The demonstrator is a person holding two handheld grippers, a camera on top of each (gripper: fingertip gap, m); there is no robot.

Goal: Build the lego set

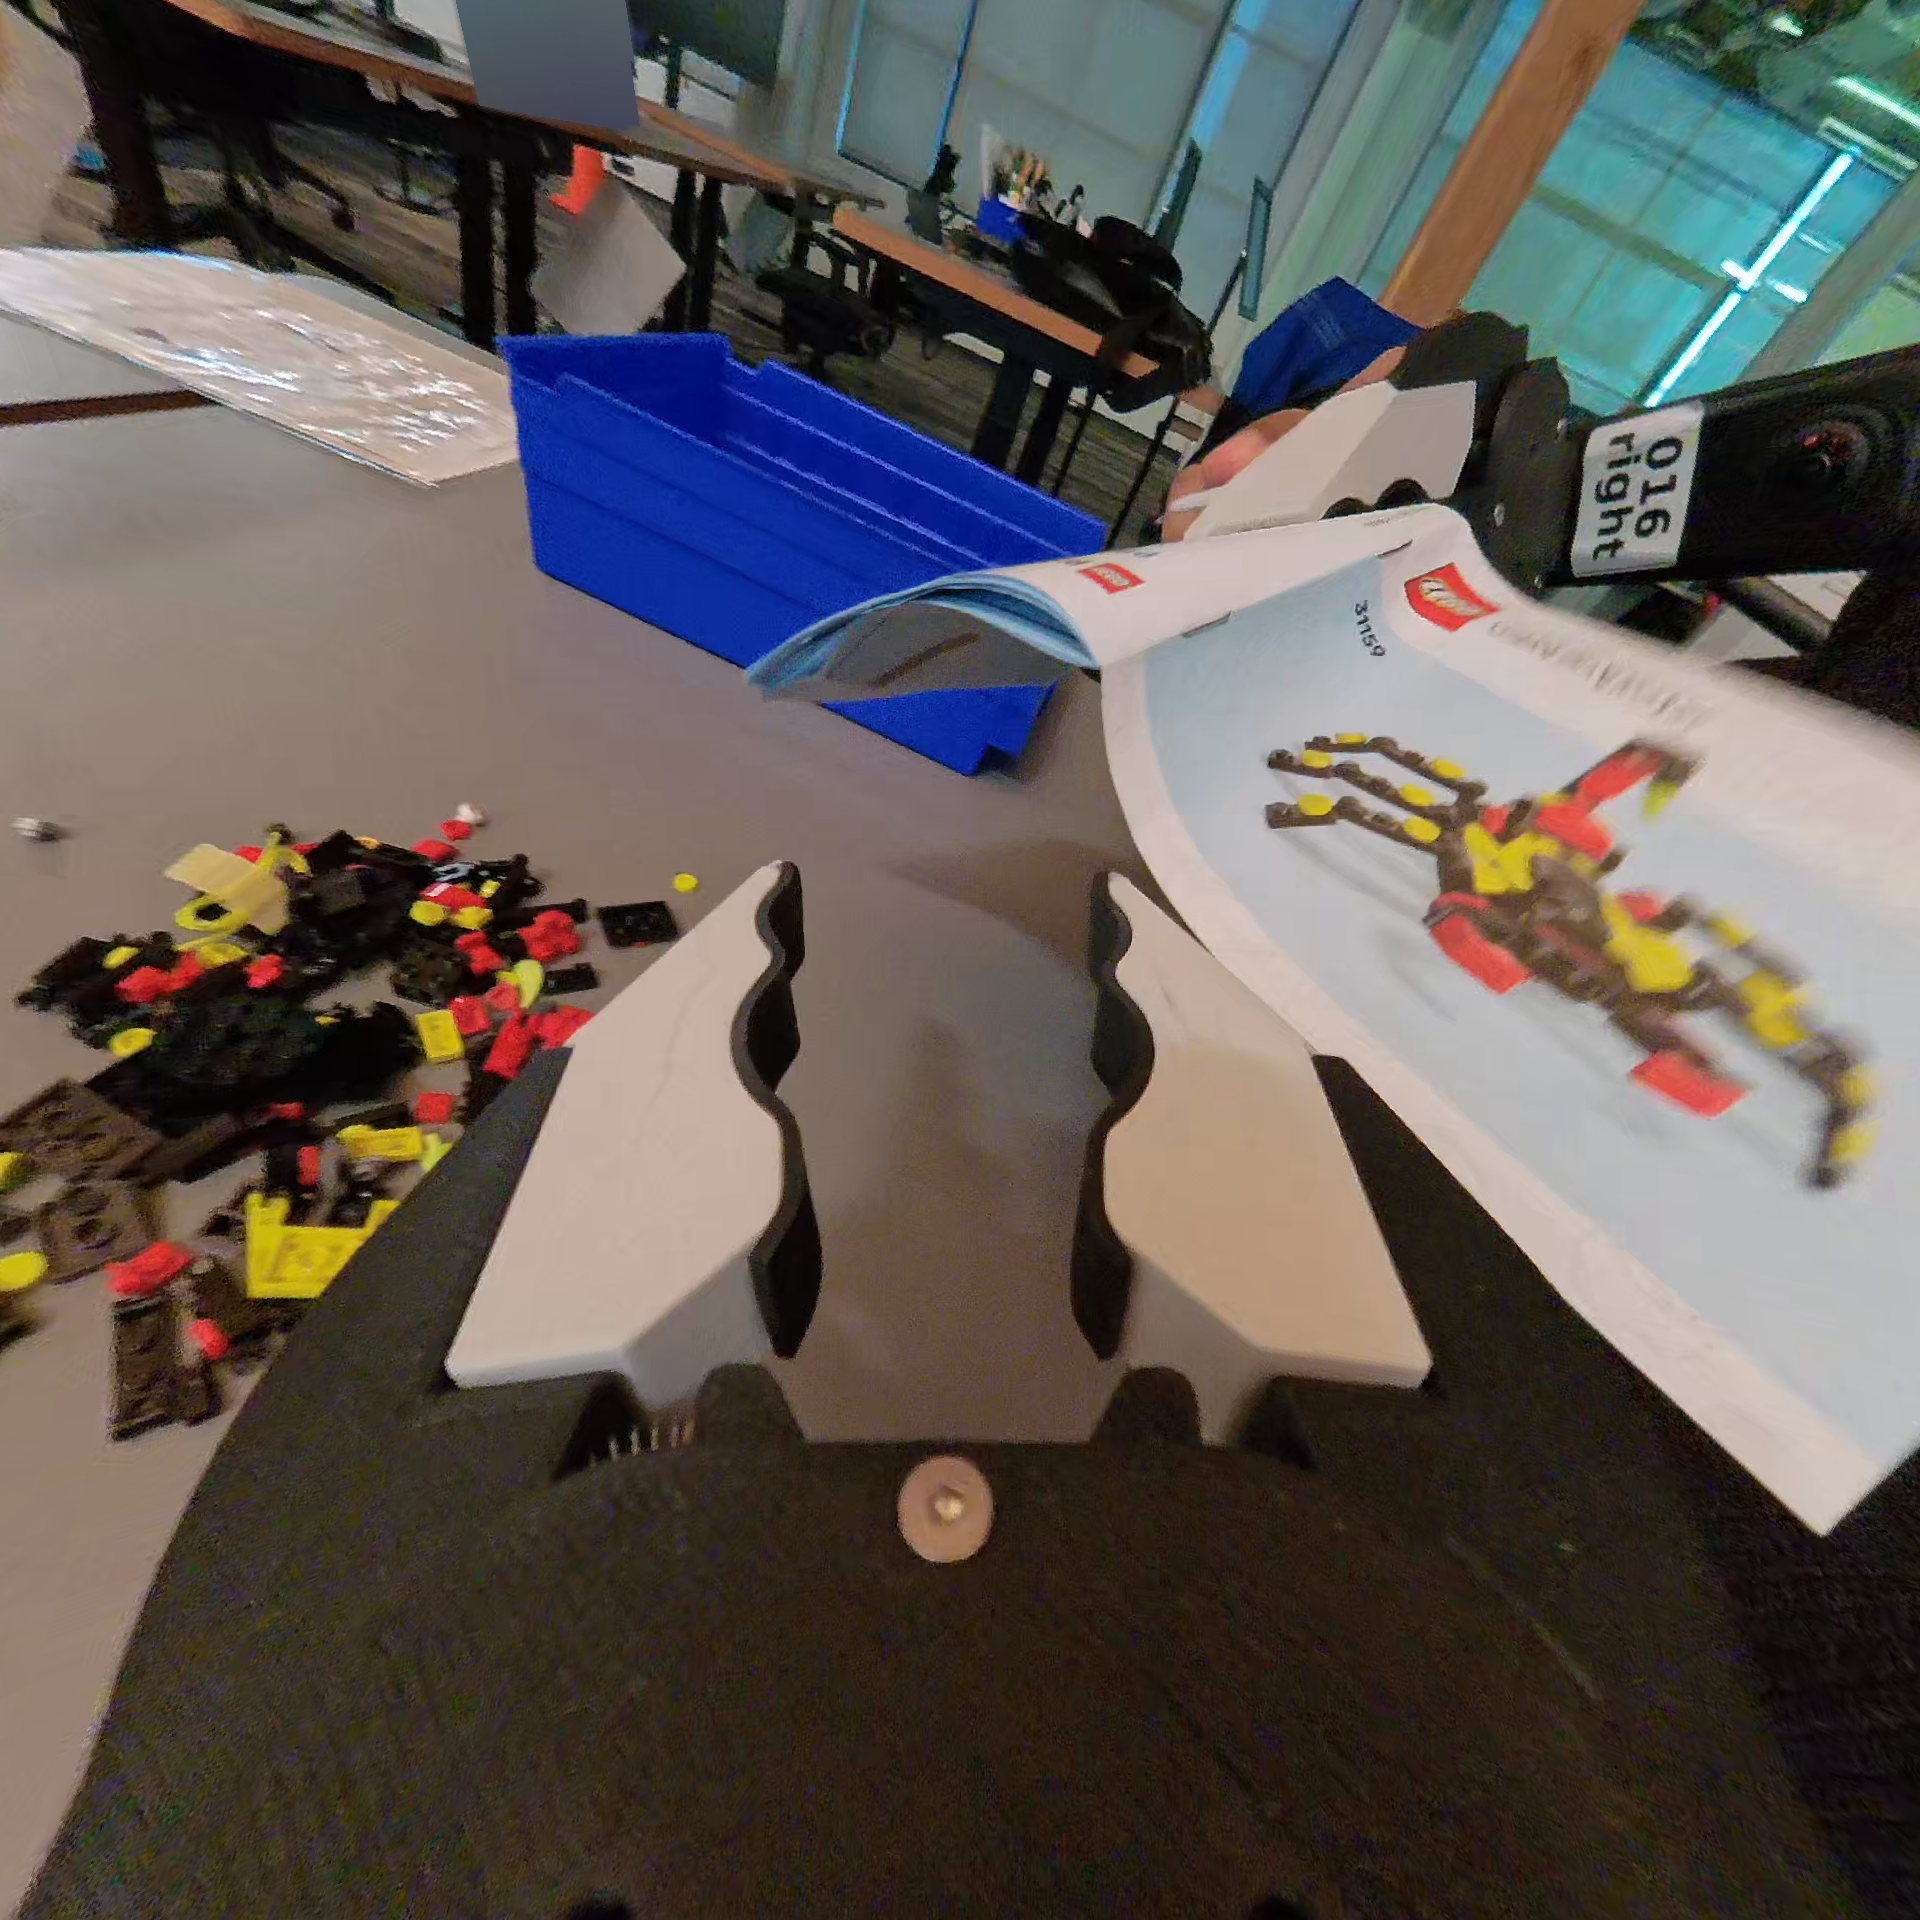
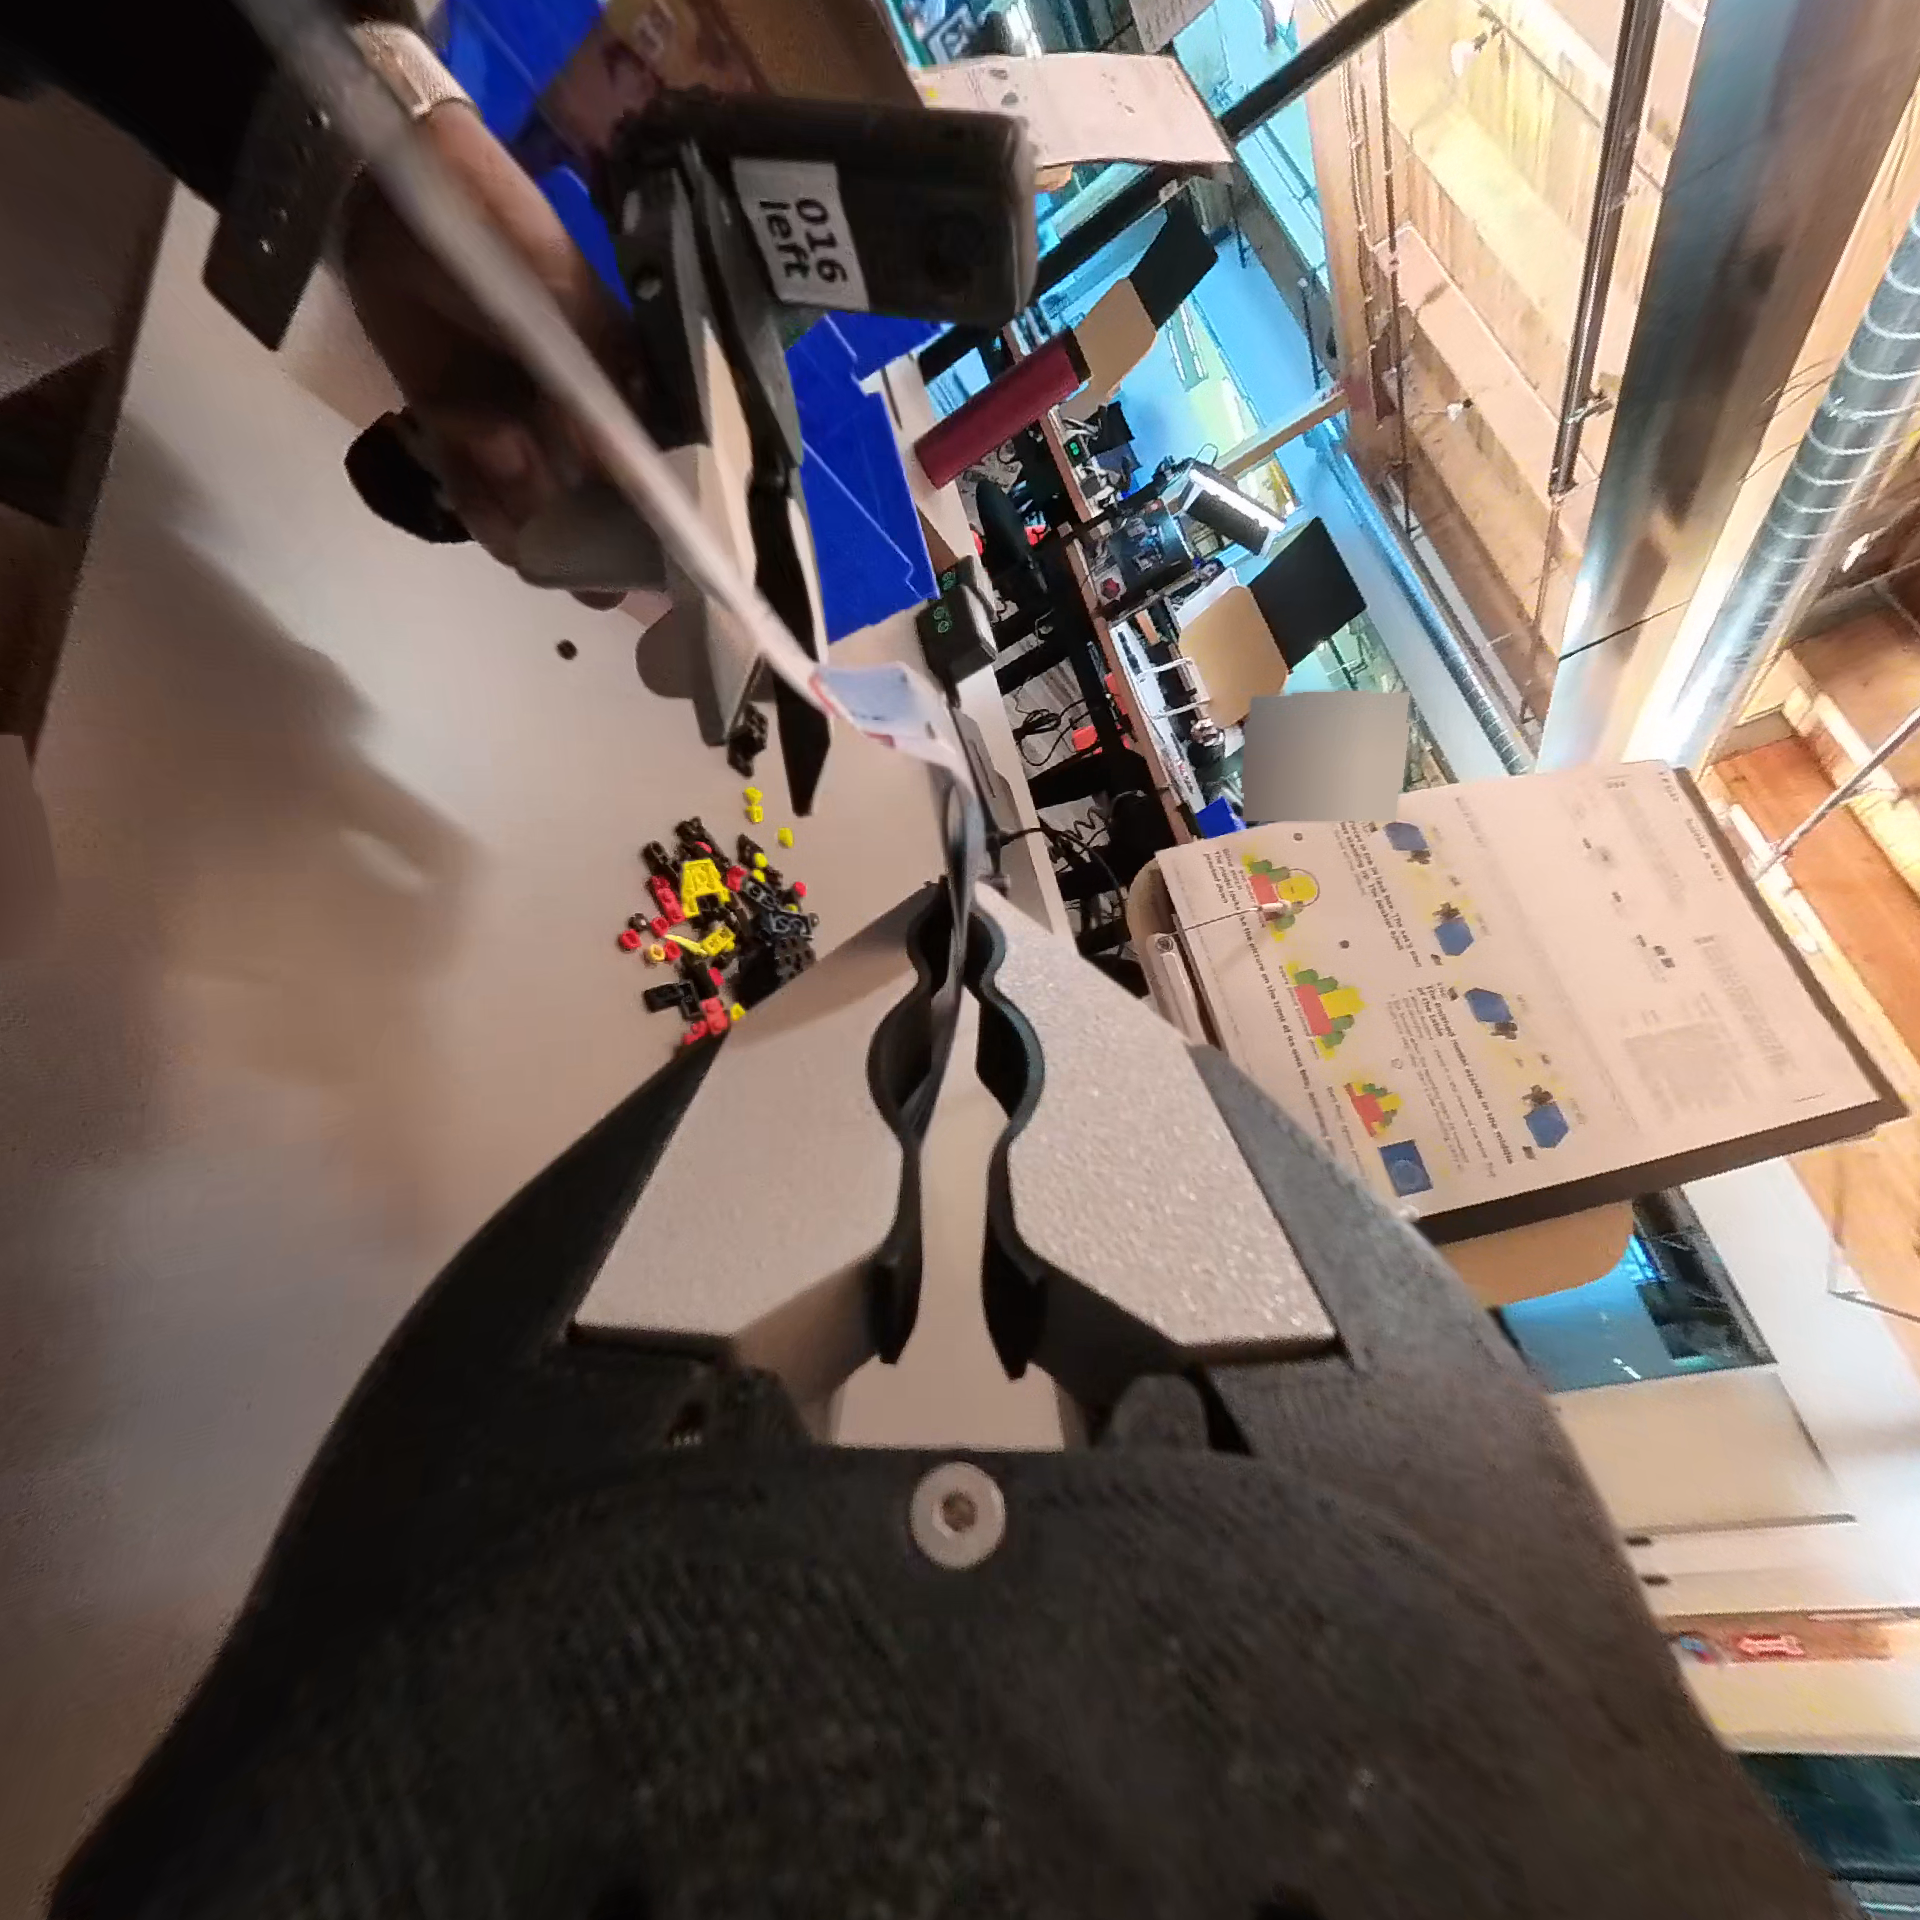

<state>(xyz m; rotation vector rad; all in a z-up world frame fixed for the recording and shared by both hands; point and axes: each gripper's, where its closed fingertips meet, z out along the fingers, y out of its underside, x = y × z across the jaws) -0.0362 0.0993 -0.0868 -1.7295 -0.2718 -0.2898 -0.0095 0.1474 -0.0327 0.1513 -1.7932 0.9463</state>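
The right gripper point(image 2: 961, 925), clamped on the booklet point(image 1: 1507, 914), should lay it flat, right of the pieces point(image 1: 260, 1039), while the left gripper point(image 1: 945, 914) waits with fingers apart.

Right gripper point(image 2: 951, 935) rolled sideways, jaws closed on thin edge of instruction booklet point(image 2: 883, 707), which runs up-left. Loose lego pieces point(image 2: 717, 925) heaped on grey table point(image 2: 312, 727). Left gripper point(image 2: 769, 727) above pile; blue bins point(image 2: 852, 499) behind

Grey table point(image 1: 312, 644), loose lego pieces point(image 1: 270, 1039), blue bin point(image 1: 748, 499)
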